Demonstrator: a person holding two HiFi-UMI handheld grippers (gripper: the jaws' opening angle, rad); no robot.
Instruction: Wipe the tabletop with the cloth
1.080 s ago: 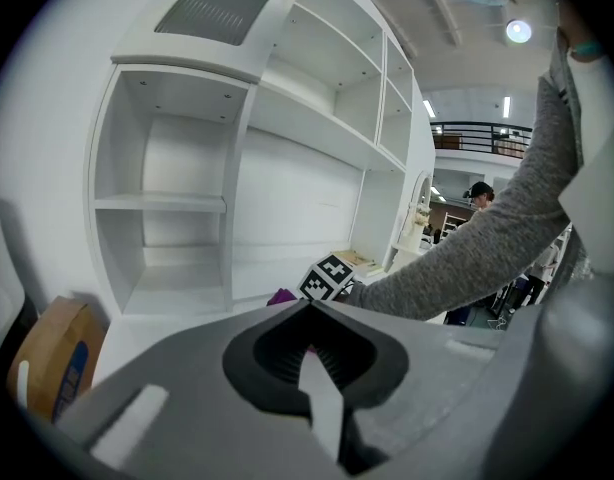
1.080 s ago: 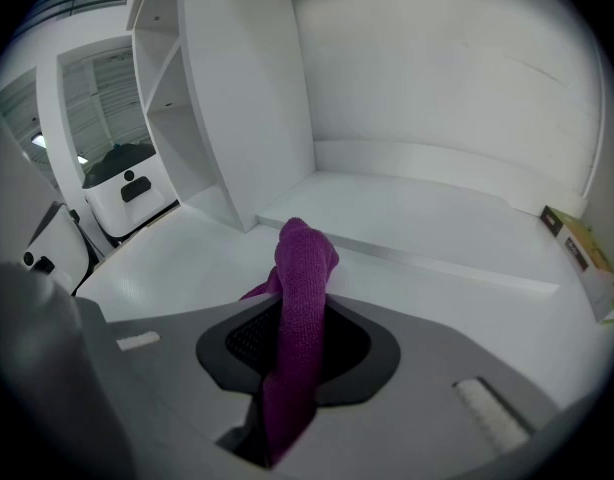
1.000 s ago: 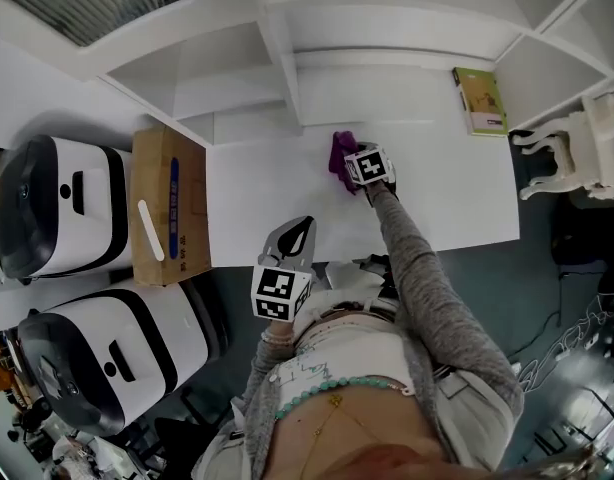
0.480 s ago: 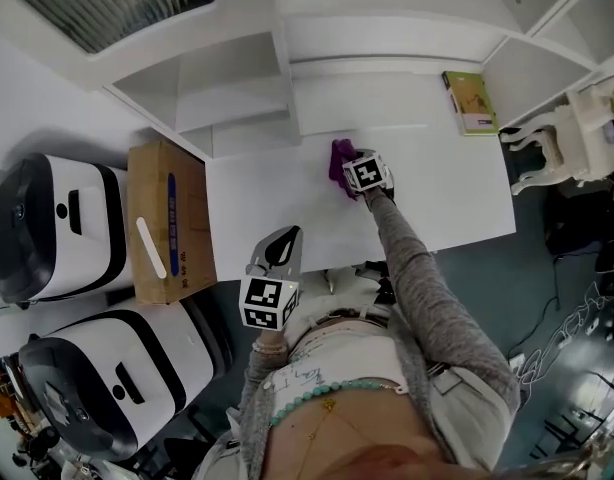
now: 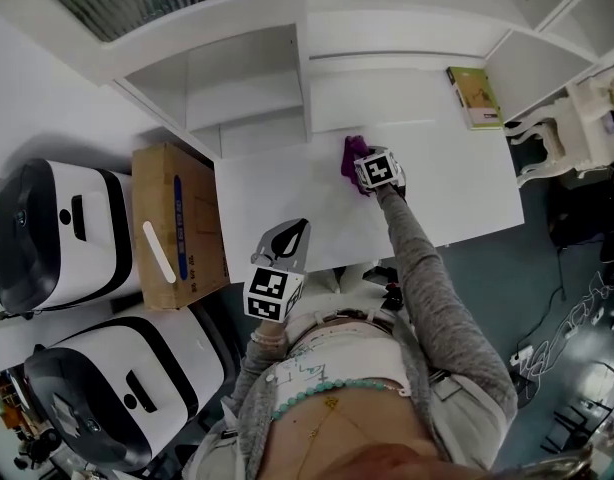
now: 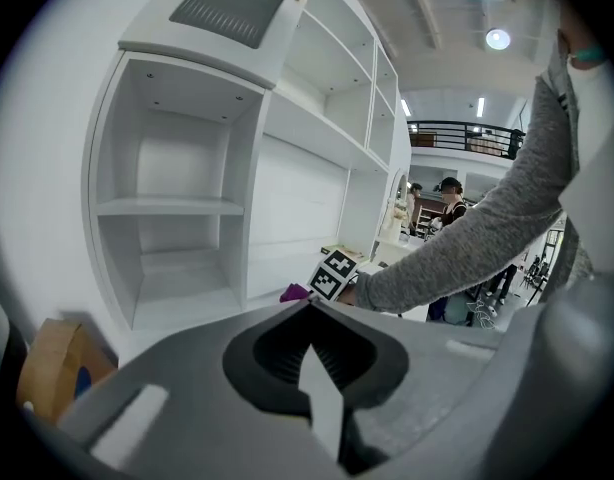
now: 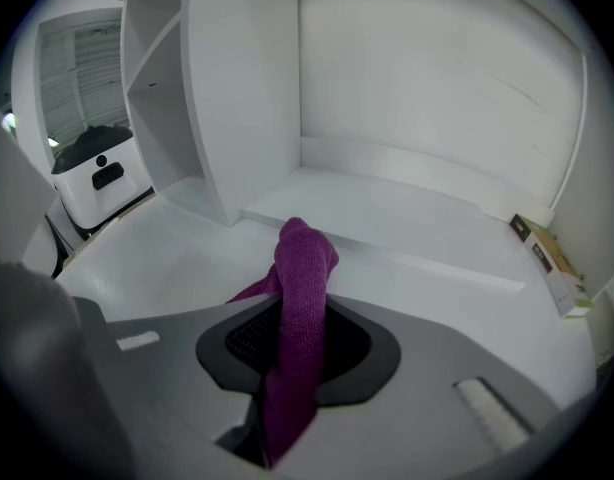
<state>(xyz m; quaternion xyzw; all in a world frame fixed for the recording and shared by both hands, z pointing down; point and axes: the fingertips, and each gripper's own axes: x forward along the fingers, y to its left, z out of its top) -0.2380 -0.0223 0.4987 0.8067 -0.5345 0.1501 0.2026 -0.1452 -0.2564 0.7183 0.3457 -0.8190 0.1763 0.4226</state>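
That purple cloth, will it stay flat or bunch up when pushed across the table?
Probably floppy: the purple cloth humps and folds where the right gripper pinches it. Likely light, so it may bunch on the tabletop.

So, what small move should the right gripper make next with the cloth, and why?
Probably drag the cloth back toward the near edge, pressed flat. The right gripper is shut on it at the far side of the table, close to the ledge, and most of the bare top lies nearer and to the left.
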